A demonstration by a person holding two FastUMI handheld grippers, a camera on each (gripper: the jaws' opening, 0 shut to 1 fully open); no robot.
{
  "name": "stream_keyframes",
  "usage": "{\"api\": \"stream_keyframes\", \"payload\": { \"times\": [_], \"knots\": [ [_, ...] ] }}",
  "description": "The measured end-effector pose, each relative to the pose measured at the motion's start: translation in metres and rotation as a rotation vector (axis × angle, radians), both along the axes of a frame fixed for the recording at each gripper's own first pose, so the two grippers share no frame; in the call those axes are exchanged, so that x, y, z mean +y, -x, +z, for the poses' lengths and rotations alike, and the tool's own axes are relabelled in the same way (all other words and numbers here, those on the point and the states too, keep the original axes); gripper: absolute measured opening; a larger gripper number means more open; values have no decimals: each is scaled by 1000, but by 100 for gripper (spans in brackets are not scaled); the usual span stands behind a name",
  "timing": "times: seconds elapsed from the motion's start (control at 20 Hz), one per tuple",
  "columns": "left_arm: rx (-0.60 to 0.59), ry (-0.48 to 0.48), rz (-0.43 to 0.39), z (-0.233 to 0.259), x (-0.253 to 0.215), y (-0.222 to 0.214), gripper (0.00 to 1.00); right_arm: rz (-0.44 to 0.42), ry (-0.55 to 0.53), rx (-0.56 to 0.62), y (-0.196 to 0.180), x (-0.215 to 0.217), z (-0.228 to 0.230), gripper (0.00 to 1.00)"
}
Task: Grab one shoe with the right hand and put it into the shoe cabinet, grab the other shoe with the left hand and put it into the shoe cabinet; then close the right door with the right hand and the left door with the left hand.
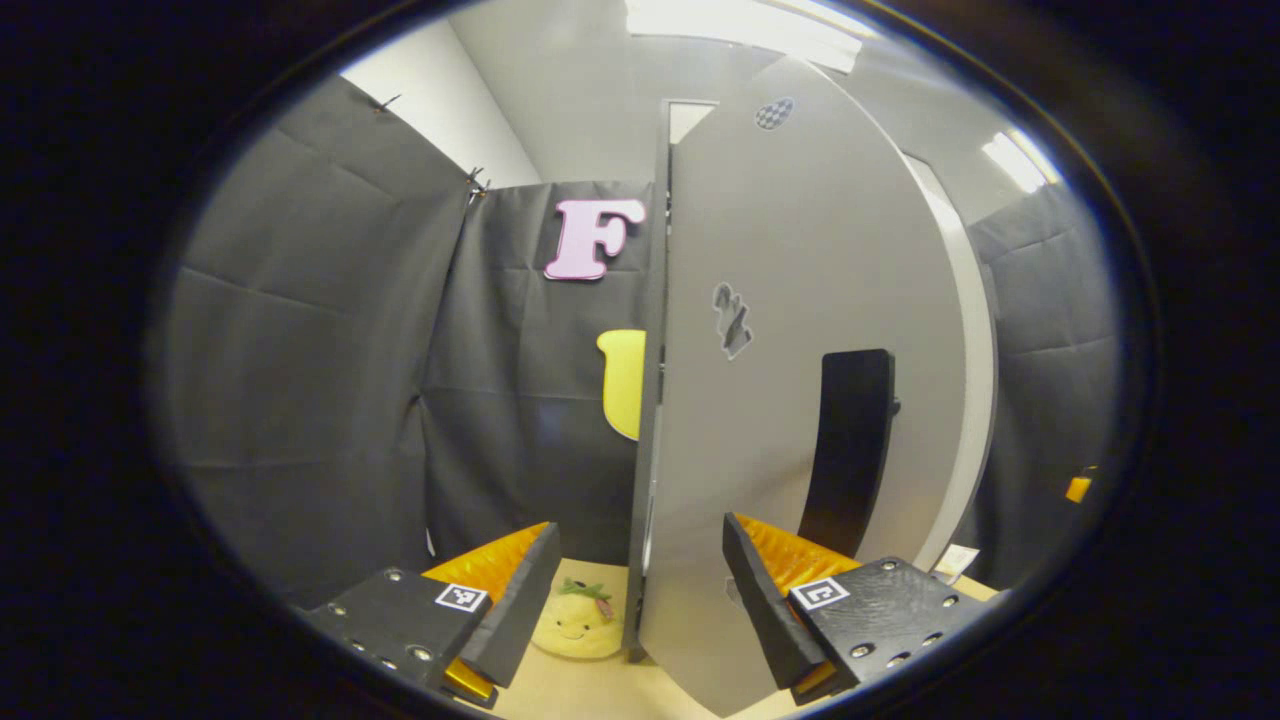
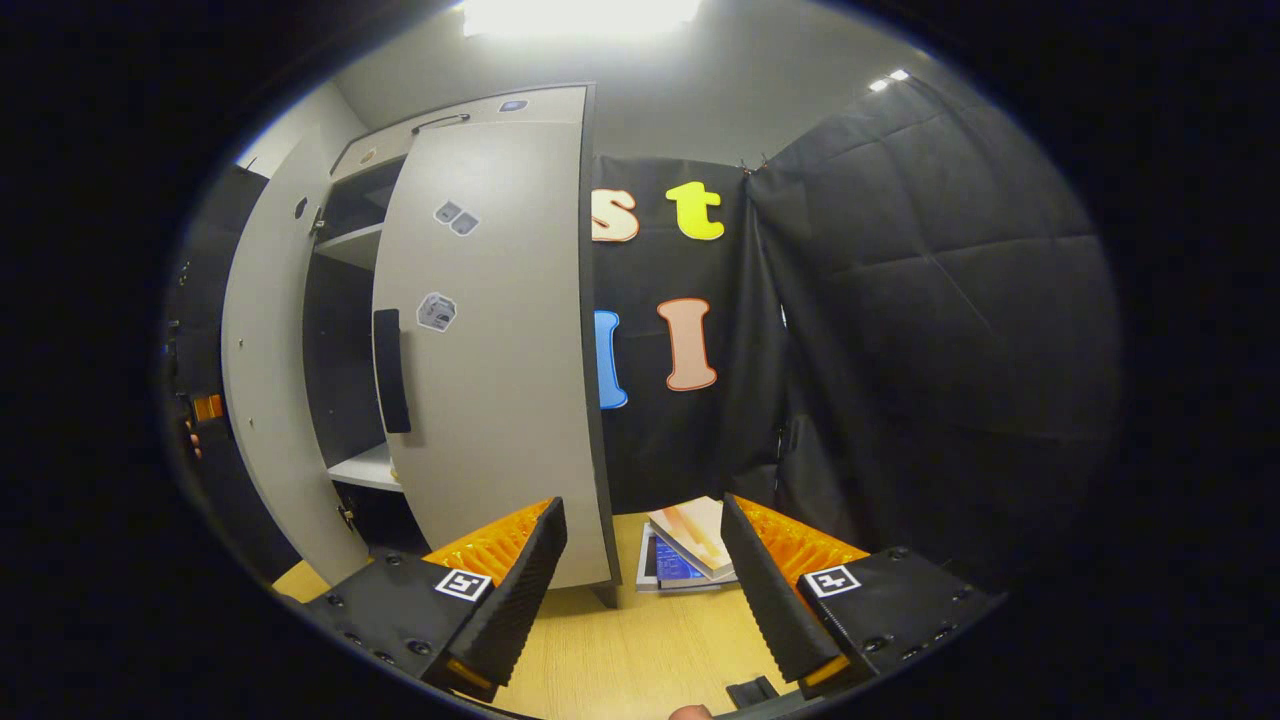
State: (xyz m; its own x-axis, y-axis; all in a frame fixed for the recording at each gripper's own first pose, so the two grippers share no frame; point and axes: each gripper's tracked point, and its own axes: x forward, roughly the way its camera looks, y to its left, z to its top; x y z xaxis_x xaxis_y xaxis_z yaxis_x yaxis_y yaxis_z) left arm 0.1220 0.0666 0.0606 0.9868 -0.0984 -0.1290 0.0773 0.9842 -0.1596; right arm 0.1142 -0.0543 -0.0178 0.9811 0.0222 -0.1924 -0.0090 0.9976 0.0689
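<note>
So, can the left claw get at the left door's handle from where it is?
Probably yes: the left claw is open, straddling the door edge, and the handle sits just ahead with nothing between.

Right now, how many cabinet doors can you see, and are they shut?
2, both ajar. In the right gripper view, the right door is nearest the wall and the left door stands further open beyond it. Neither is closed yet.
</note>
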Motion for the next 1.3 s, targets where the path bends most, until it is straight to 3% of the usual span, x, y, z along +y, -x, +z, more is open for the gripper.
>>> {"api": "stream_keyframes", "payload": {
  "times": [0.35, 0.6, 1.0, 1.3],
  "knots": [
    [-2, -5, -85, -3, -85, -31, 94, -43, -9, 5, 11, -35, -1, 98],
    [-3, -39, -56, -5, -94, -29, 94, -39, -1, 0, 16, -48, -1, 98],
    [-47, -90, -22, 22, -88, 55, 93, 89, -9, -29, 7, -35, 7, 98],
    [-84, -126, -16, 31, -93, 132, 93, 178, 8, -47, 21, -5, 4, 98]
  ]
}}
